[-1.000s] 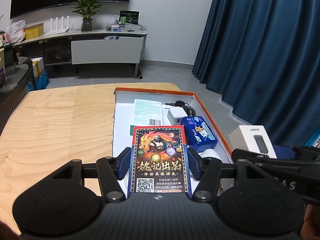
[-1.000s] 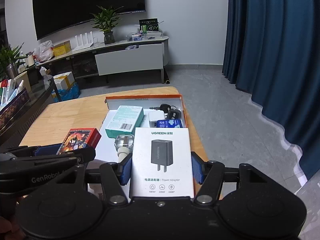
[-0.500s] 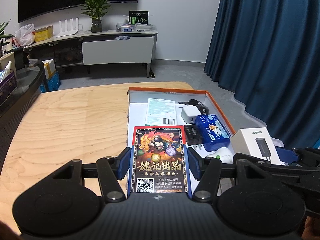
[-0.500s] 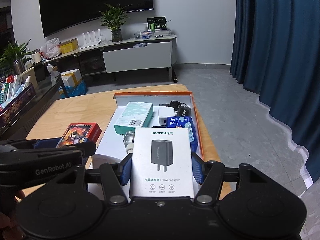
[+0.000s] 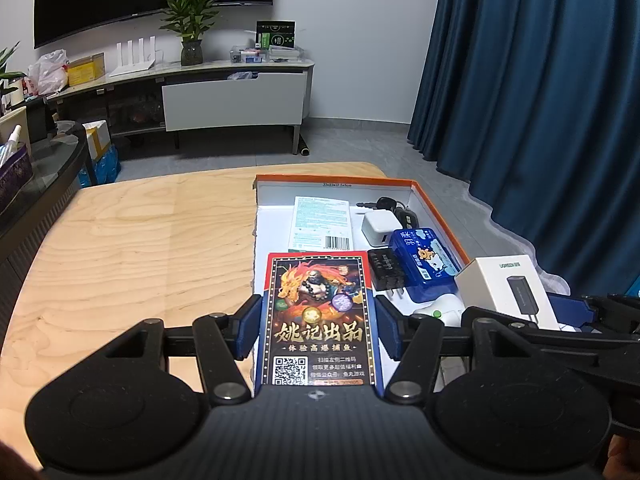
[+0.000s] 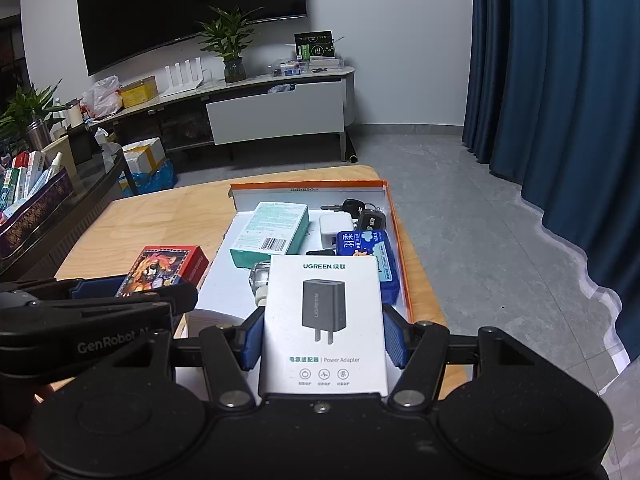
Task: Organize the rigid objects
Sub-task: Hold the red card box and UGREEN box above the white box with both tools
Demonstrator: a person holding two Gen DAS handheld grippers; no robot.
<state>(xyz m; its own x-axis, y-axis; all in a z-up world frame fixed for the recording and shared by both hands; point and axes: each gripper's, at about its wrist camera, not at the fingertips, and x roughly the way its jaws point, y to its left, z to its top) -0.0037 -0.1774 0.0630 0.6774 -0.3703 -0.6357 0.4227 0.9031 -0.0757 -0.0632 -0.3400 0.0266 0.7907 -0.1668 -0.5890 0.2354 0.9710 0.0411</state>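
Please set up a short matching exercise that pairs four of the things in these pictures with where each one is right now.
Things:
1. red card box
2. white adapter box
3. green box
4. keys

Places:
A. far right corner of the orange tray
B. lying flat in the tray's left half
C. gripped by the right gripper
D. gripped by the left gripper

Pairs: 1-D, 2-C, 3-B, 4-A
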